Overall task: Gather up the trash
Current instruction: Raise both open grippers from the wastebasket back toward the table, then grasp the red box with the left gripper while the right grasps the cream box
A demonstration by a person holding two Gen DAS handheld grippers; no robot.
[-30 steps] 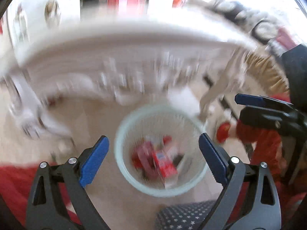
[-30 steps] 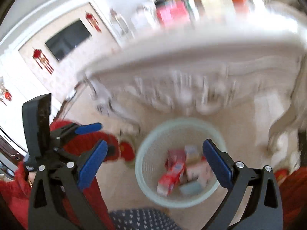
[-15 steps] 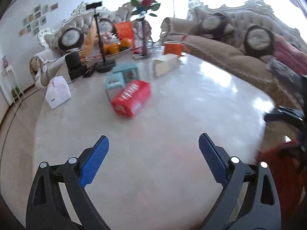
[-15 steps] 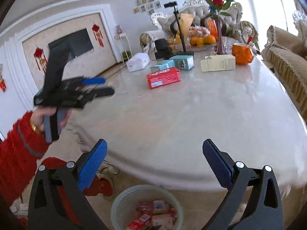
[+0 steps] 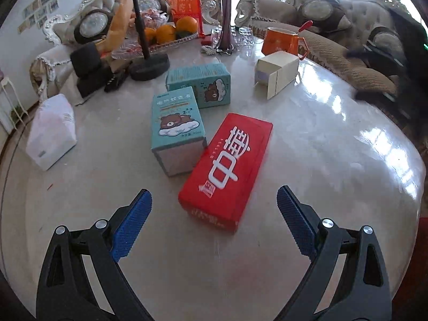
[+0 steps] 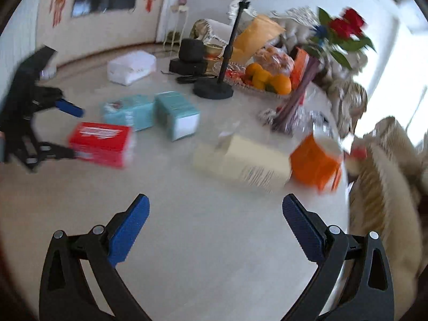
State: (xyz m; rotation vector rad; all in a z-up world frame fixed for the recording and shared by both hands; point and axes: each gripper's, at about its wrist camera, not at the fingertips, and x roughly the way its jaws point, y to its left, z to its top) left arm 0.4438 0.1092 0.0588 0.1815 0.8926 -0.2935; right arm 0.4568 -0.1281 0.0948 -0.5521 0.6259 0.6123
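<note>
A red box (image 5: 227, 168) lies on the marble table (image 5: 334, 160), just ahead of my open, empty left gripper (image 5: 214, 222). Two teal bear boxes (image 5: 178, 128) (image 5: 199, 84) lie behind it, and a cream carton (image 5: 276, 76) lies at the far right. In the right wrist view my open, empty right gripper (image 6: 215, 227) hovers over bare table short of the cream carton (image 6: 243, 163). The left gripper (image 6: 53, 131) shows there with its jaws on either side of the red box (image 6: 100, 143), beside the teal boxes (image 6: 149, 115).
An orange mug (image 5: 282, 41), purple vase (image 5: 227, 18), fruit tray with oranges (image 5: 165, 33), black phone stand (image 5: 148, 67), black speaker (image 5: 87, 65) and white tissue pack (image 5: 52, 131) stand at the table's back. Sofas surround the table.
Both grippers rose from over the floor bin to the tabletop and moved forward. The left closed in on the red box; the right swung toward the cream carton.
</note>
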